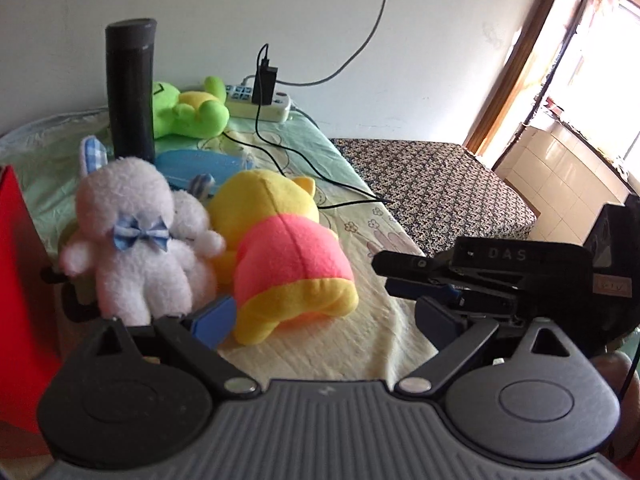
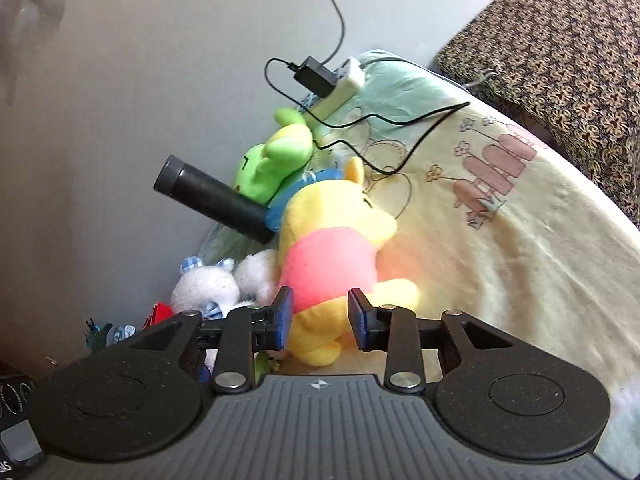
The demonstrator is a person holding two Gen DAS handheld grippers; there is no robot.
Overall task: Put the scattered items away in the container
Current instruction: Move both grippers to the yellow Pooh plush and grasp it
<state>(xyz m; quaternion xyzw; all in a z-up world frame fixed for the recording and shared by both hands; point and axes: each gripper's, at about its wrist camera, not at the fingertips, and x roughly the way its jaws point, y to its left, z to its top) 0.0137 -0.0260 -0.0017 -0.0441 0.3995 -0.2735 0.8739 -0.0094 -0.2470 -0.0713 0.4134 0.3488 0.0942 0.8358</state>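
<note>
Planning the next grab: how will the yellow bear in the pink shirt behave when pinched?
The yellow bear looks like soft plush, so it will likely squash and flop. Probably light for its size. Lying on the blanket, it should not roll.

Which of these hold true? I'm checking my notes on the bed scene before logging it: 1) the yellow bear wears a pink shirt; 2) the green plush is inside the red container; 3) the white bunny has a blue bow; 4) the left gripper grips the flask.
1) True: the yellow bear wears a pink shirt.
2) False: the green plush lies on the bed near the power strip, away from the red container.
3) True: the white bunny has a blue bow.
4) False: the left gripper is open and empty; the black flask stands untouched.
</note>
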